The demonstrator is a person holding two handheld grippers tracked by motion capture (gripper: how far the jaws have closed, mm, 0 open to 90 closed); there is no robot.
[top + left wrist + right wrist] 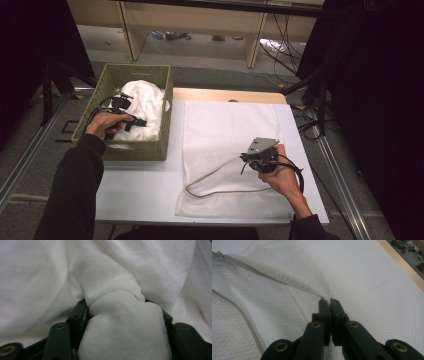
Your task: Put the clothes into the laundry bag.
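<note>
At the bench's left edge: woven basket (111,80), olive-green, holding a heap of white cloth (145,102); left tool (131,121) reaches down into it, and in the left gripper view a bunched fold of that cloth (122,325) fills the gap between the two jaws, which press its sides, so it reads as pinched, probably ready for lifting out; basket wall stands close to the hand and may catch trailing cloth.

Across the bench's middle to its right edge: white mesh cloth (225,130), spread flat, reaching down to the near edge, with a grey-piped hem (215,172) curving over its near half.

Toward the bench's right near corner: right tool (247,159), jaws pressed together on a raised ridge of the mesh cloth (294,272), seemingly to hold or straighten it; grey plate (262,145) on top; cable (297,172) looping beside the hand.

Beyond the far edge: pale wooden shelving (200,20), loose wires on the floor; nothing of it hinders either tool.
</note>
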